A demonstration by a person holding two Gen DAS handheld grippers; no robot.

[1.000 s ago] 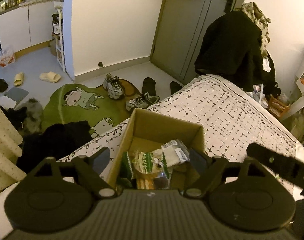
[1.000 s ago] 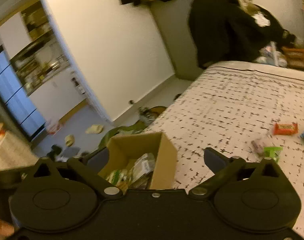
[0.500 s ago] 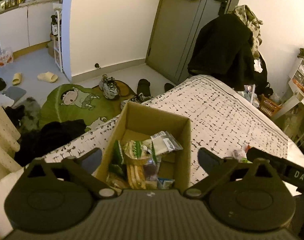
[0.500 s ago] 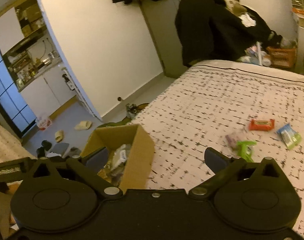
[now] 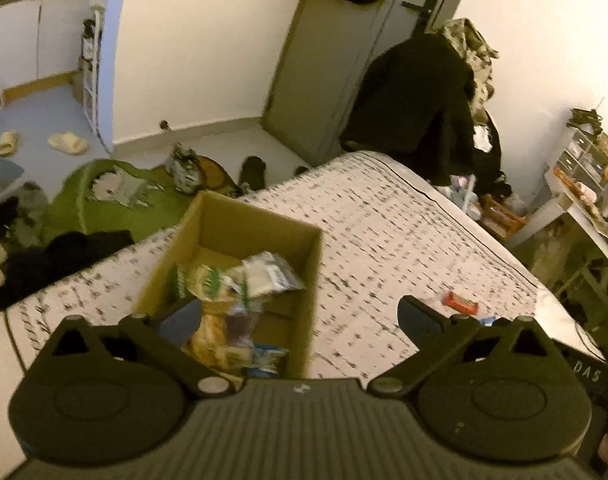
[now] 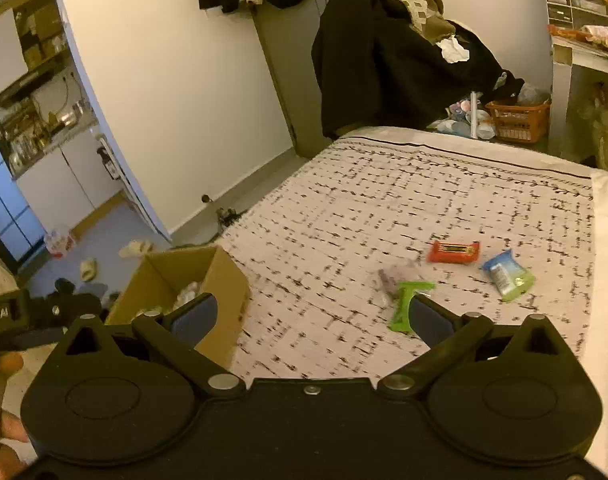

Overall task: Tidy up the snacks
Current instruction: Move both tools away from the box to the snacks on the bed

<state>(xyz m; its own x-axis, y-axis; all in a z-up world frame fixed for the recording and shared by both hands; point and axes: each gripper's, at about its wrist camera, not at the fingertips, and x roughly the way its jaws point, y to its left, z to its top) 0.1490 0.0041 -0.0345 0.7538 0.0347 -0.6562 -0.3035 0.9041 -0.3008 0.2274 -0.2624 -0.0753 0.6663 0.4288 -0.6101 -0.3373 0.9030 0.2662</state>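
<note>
Snacks still loose on the bed — green packet nearest, orange bar and blue pouch toward its right edge — call for the right gripper, jaws apart and empty like the left gripper, to descend squarely before carrying to the cardboard box at the left edge.

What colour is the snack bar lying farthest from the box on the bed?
Red-orange, on the snack bar; clearest in the right wrist view.

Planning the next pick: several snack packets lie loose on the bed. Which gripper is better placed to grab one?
Right, probably. The right gripper is open and faces the green packet just ahead, while the open left gripper hangs by the cardboard box.
</note>
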